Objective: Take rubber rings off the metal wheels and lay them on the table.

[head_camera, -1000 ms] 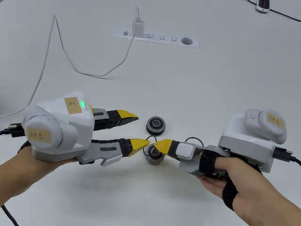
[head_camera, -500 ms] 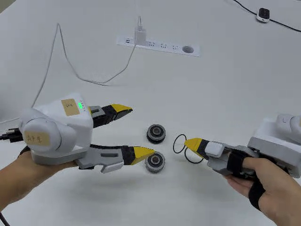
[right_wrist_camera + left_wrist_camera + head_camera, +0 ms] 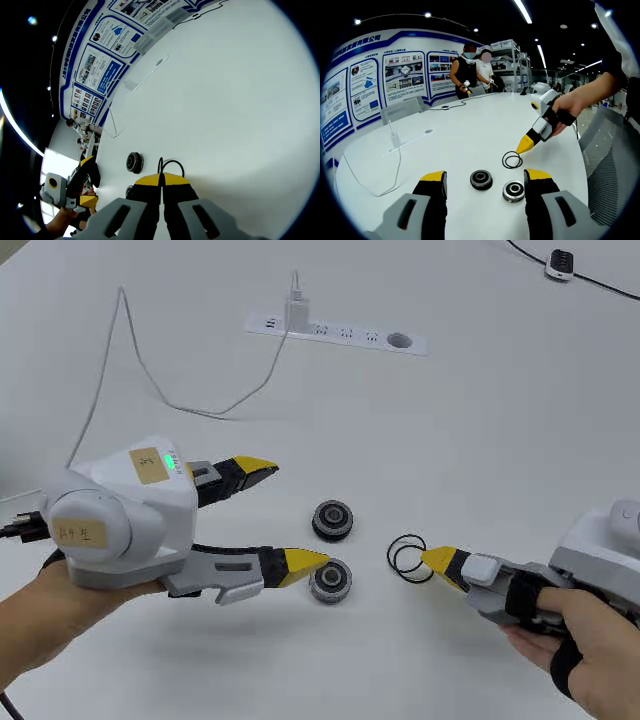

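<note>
On the white table (image 3: 480,420), two metal wheels sit near each other: the dark-rimmed wheel (image 3: 332,520) farther from the person, and the brighter bare-metal wheel (image 3: 330,581) touching or just short of the left gripper's (image 3: 290,515) lower yellow tip. That gripper's jaws are spread wide and hold nothing. To the right, the right gripper's (image 3: 435,560) jaws are pressed together, pinching the edge of a thin black rubber ring (image 3: 405,558) whose loop lies at table level, apart from both wheels. A power strip (image 3: 335,332) lies at the far side.
</note>
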{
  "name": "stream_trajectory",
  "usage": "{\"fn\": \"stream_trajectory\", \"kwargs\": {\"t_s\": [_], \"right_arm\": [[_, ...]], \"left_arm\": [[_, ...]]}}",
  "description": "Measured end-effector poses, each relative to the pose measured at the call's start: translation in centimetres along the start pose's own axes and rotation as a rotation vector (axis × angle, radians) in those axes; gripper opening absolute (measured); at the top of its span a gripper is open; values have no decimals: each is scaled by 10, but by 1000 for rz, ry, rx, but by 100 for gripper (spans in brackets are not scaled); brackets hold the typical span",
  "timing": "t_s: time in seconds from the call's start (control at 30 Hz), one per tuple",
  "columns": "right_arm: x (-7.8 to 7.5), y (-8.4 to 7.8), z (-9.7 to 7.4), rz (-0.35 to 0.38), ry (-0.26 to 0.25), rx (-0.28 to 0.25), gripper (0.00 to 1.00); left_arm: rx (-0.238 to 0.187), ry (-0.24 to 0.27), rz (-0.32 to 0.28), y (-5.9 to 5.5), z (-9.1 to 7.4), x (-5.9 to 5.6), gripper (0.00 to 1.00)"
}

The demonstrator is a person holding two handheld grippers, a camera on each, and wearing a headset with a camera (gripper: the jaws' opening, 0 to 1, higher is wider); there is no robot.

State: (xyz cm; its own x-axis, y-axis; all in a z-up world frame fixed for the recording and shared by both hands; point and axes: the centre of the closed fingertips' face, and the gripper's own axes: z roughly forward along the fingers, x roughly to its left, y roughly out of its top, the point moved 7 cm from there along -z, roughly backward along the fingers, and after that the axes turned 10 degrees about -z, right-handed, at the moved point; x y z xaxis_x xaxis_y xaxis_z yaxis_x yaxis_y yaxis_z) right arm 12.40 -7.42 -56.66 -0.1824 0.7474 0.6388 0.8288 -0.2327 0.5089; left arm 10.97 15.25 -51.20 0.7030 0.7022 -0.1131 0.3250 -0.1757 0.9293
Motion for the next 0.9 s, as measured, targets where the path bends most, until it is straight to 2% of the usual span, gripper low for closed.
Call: {"fn": "stream_trajectory", "kwargs": {"t_s": [0.17, 0.27, 0.33, 0.6, 0.77, 0.83, 0.87, 0.9], "right_arm": [[-4, -1, -3, 10, -19, 0, 2], [-8, -5, -3, 16, -51, 12, 2], [-11, -6, -4, -3, -78, 16, 2], [-11, -6, -8, -41, -113, 19, 7], [-7, -3, -13, -54, -106, -14, 8], [-4, 1, -13, -57, -79, -44, 8], [1, 6, -12, -69, -39, -83, 10], [4, 8, -12, -81, -18, -98, 11]], "left_arm": [[-3, 0, -1, 2, -1, -1, 64], [-3, 1, 0, 2, -2, -2, 64], [-3, 2, 1, 2, -2, -2, 64], [7, -6, 3, 2, -2, -4, 64], [11, -2, 6, 2, 2, -2, 63], [14, 0, 7, 2, 4, -1, 63], [16, 3, 11, 2, 5, 0, 62], [15, 11, 28, 3, 6, 1, 59]]}}
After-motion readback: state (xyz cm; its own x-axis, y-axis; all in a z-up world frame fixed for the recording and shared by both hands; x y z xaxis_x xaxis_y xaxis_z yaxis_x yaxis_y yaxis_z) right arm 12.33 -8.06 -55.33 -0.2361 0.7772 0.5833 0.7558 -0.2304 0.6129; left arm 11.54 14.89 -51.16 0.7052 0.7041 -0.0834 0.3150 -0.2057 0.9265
